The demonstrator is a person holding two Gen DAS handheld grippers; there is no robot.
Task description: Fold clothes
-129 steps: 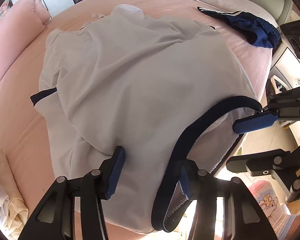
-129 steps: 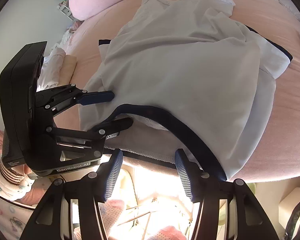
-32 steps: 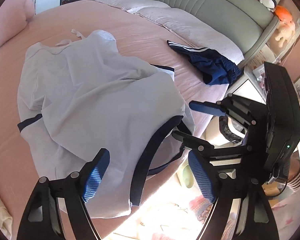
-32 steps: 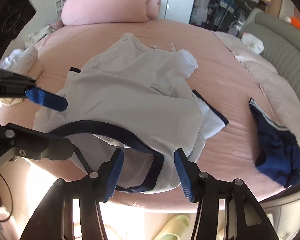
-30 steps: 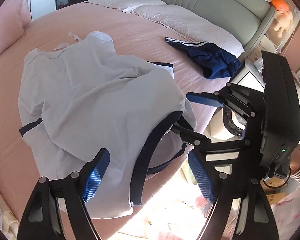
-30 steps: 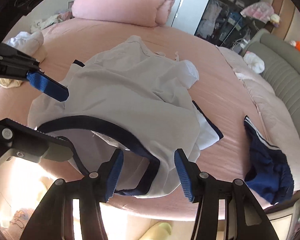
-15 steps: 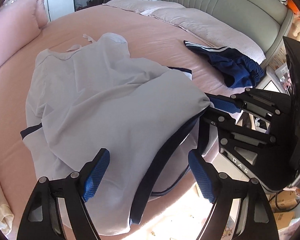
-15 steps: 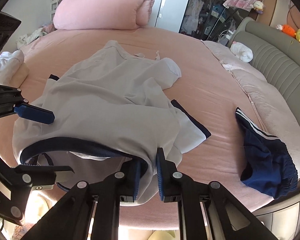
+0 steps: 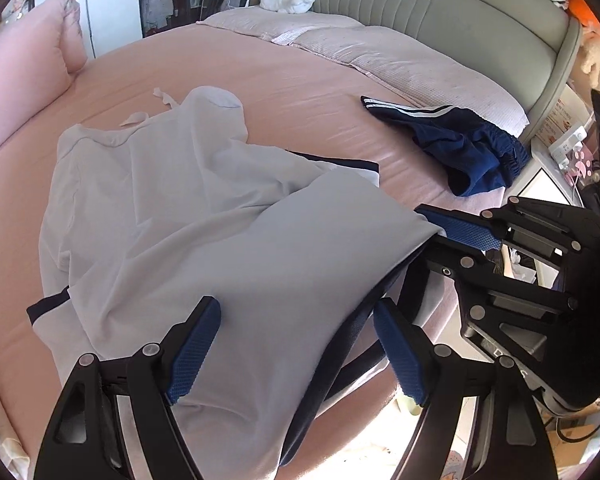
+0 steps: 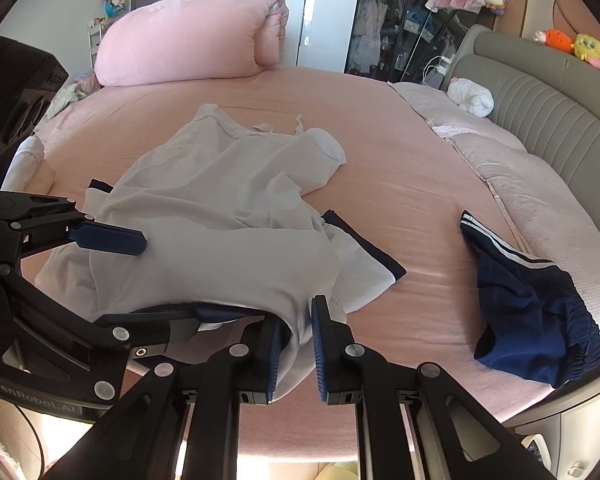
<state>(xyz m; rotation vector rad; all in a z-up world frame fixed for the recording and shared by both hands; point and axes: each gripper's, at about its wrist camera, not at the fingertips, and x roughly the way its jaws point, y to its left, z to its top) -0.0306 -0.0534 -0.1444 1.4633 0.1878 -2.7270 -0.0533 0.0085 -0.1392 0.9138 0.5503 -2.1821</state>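
Grippers work the near edge of a pink round bed (image 10: 400, 184), both angled down toward the mattress. The right gripper (image 10: 294, 346) has its blue-padded jaws drawn narrow and pinched on the navy-trimmed hem of a white shirt (image 10: 220, 220), a fold of pale cloth squeezed between the pads where the hem hangs over the bed's edge. In the left wrist view the right gripper (image 9: 440, 228) reaches in from the right, its tip buried in the shirt's (image 9: 172, 216) corner.

The left gripper (image 9: 296, 352) stands wide, its jaws closing slightly, with the shirt's hem and navy band lying between the fingers; the pads do not press on the cloth. The shirt lies rumpled across the sheet, its collar end farthest from both tools. Navy shorts (image 10: 528, 304) with white stripes lie apart to the right, near the grey padded headboard (image 10: 548, 96).
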